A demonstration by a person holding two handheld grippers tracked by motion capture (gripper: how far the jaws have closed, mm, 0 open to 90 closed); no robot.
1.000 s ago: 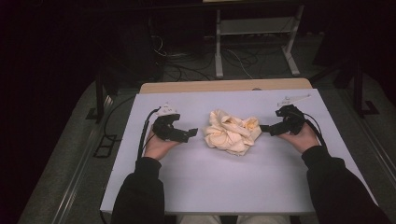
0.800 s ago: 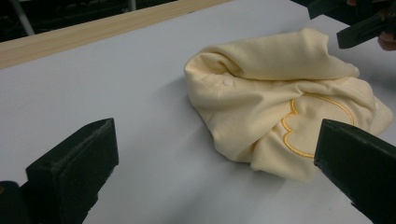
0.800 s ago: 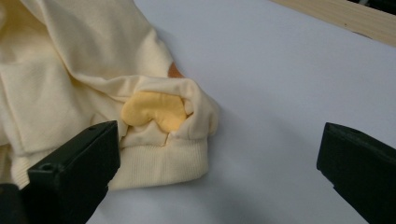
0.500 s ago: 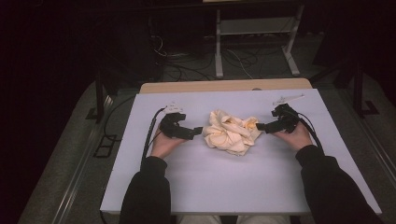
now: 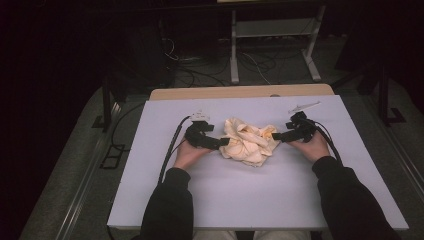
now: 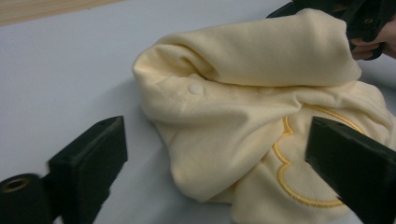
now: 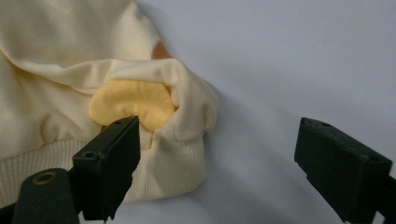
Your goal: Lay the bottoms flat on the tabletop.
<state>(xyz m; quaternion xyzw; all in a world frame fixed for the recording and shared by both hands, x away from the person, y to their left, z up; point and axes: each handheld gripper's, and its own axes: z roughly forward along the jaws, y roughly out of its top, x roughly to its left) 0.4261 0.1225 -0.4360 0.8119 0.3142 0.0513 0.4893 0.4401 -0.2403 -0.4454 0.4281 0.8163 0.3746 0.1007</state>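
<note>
One crumpled cream fleece garment [image 5: 248,141], ribbed hem

The crumpled cream garment [image 5: 248,142] hides its own folded-in parts, and its embroidered yellow outline [image 6: 289,179] is cut off at the frame's bottom edge.

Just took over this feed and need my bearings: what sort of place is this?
Probably a lab or recording workspace, not a home: a plain white-topped table carries just a crumpled cream garment, with loose cables and a bare metal stand on the dark floor behind.
</note>
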